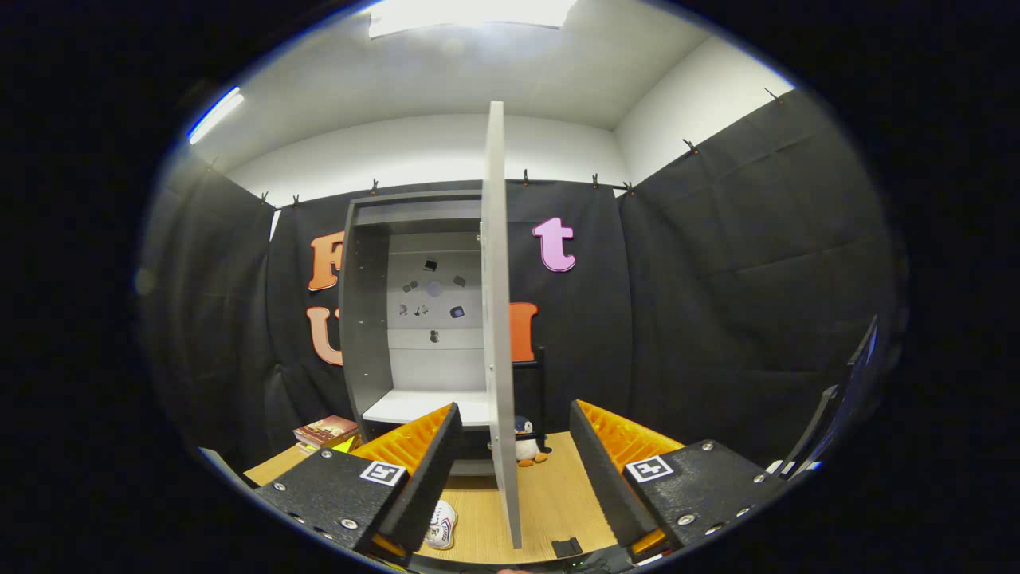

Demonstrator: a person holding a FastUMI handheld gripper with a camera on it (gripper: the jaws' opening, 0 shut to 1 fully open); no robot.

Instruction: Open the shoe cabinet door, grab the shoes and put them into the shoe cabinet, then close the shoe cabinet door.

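Observation:
The grey shoe cabinet [366,319] stands against the back wall with its door [498,319] swung out towards me, edge-on. The door's edge sits between my two fingers, touching neither. My gripper [510,470] is open, one finger on each side of the door. The cabinet's inside shows a white shelf [422,406] with nothing on it. A white shoe [441,526] lies on the wooden table, low down beside my left finger.
A small penguin toy [526,442] sits on the table just right of the door's foot. A stack of books [325,431] lies left of the cabinet. A small black object [566,547] lies near the table's front edge. A dark stand [837,414] rises at the right.

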